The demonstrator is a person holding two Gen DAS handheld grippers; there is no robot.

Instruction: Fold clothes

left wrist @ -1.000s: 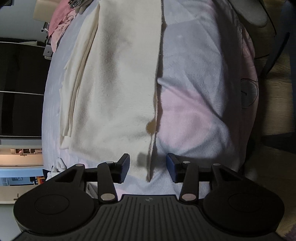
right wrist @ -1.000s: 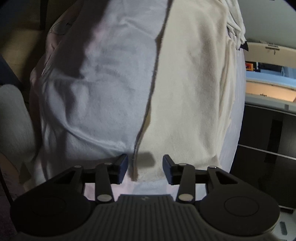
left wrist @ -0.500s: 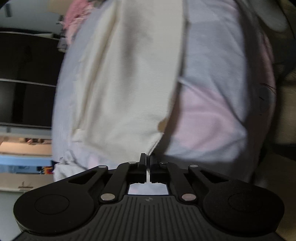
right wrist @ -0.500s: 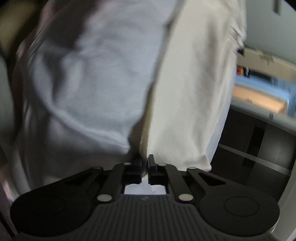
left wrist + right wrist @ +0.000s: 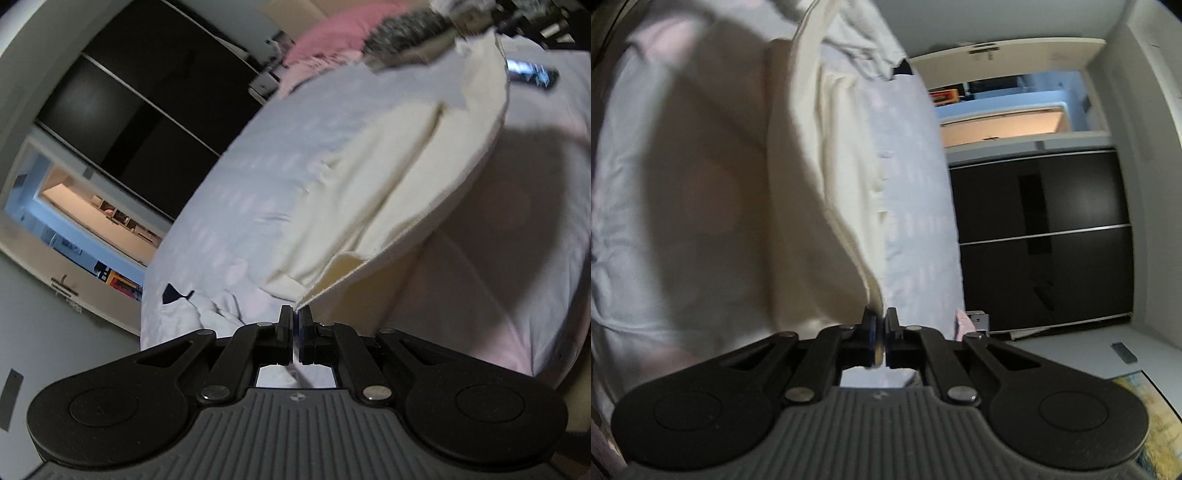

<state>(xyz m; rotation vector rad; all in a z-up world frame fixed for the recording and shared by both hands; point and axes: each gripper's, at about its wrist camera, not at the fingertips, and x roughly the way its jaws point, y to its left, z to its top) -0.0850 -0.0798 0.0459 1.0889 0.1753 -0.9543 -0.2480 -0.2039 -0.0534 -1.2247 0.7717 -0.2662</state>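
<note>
A cream garment (image 5: 406, 177) lies along a bed with a pale lilac and pink cover (image 5: 266, 173). My left gripper (image 5: 295, 319) is shut on one corner of the garment's long edge and holds it lifted off the bed, so the edge curls up and shows its underside. My right gripper (image 5: 880, 321) is shut on the other corner of the same cream garment (image 5: 812, 192), also raised above the bed cover (image 5: 912, 206). The lifted flap casts a shadow on the cover.
Pink clothes (image 5: 332, 40) and a grey furry item (image 5: 410, 33) lie at the far end of the bed, with a dark phone-like object (image 5: 532, 75) beside them. A black sliding wardrobe (image 5: 1041, 236) stands along the bed. A doorway (image 5: 74, 218) opens beyond.
Both grippers went from open around the garment's edge to shut on it, then lifted it and swung up, so the edge now hangs off the bed cover.
</note>
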